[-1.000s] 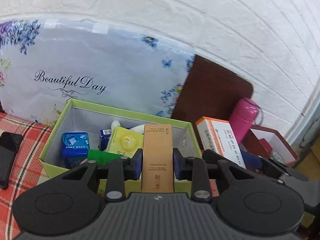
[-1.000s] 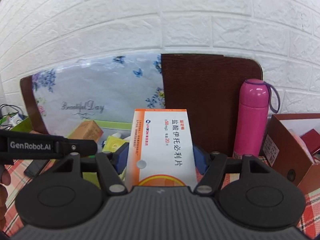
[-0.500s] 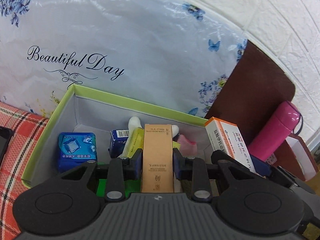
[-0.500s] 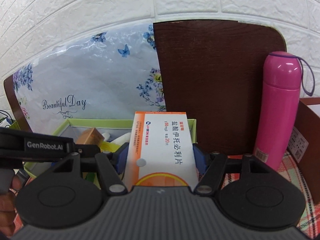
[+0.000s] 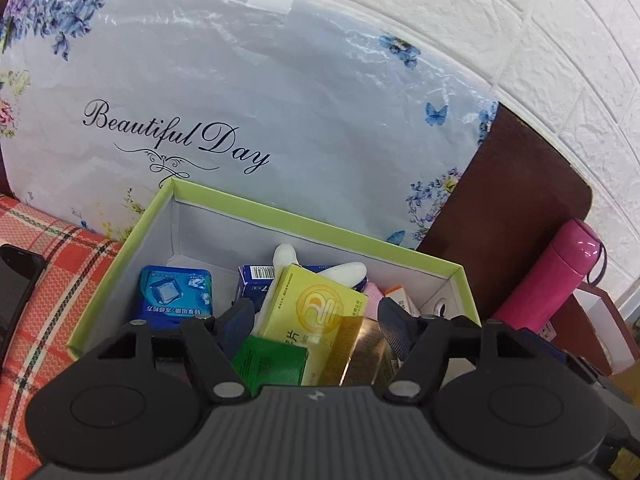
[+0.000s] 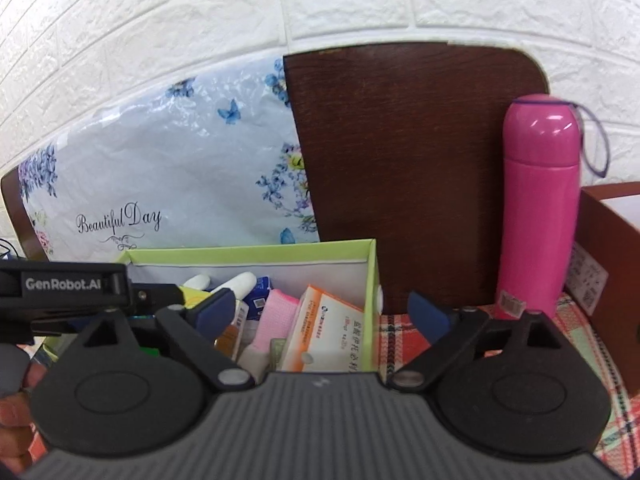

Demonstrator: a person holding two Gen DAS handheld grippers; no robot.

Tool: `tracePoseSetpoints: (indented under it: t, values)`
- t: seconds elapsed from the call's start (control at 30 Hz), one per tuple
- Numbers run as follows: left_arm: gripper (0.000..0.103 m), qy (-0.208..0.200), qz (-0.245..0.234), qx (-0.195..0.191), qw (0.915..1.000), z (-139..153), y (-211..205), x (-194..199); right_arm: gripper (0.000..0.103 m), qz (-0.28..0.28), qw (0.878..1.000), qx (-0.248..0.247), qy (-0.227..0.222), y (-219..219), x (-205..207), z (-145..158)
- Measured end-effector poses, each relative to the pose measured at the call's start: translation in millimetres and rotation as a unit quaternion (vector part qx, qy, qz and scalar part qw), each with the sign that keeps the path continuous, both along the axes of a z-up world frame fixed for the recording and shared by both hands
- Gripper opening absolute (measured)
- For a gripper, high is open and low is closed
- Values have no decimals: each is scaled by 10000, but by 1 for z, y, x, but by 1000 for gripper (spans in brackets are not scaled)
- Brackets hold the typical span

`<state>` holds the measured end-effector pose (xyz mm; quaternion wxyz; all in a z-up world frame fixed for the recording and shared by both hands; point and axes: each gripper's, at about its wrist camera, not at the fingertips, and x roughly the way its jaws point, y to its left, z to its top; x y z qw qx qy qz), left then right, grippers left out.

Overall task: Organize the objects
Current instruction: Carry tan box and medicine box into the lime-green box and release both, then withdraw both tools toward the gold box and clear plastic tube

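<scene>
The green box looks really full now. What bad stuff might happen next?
1. The orange-and-white medicine box leans tilted against the green box's right wall; it may topple onto the pink packet.
2. The tan carton lies slanted between the opening jaws of the left gripper, so pulling back could snag it.
3. The right gripper straddles that wall with its jaws opening; withdrawing carelessly might drag the box toward the pink bottle.
</scene>
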<state>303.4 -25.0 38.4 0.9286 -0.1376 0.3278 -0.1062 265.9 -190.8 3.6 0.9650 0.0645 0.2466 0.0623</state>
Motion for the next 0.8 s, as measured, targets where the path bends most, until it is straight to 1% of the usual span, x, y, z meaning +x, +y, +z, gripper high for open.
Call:
tracePoseSetpoints:
  t: [0.07,0.2,0.27,0.33,0.43,0.63,0.7,0.8]
  values:
    - [71,-16,-23,120,9999,7,-1,-11,103,-34,9999,34,-90,-5,-10,6]
    - [72,-193,-87,419,9989,20,-6,-37,103,-70,9997,22,-240,-15,-33,18]
    - [73,-267,-102,469,9985,25,-6,-52,103,-89,9995,-7,-292,-19,-46,24]
    - [76,-352,-110,494,9981,28,-5,-67,103,-129,9994,-12,-306,-23,-61,28]
    - [76,-471,-95,610,9970,30,-4,-92,103,-170,9991,-10,-378,-27,-87,32]
    - [76,-436,-113,737,9963,22,1,-134,103,-126,9989,-8,-441,-31,-137,36]
    - [77,-449,-150,720,9963,15,6,-150,103,-81,9990,-40,-429,-31,-153,35]
    - [77,-349,-177,631,9972,-1,14,-170,103,-6,9992,-115,-382,-29,-176,30]
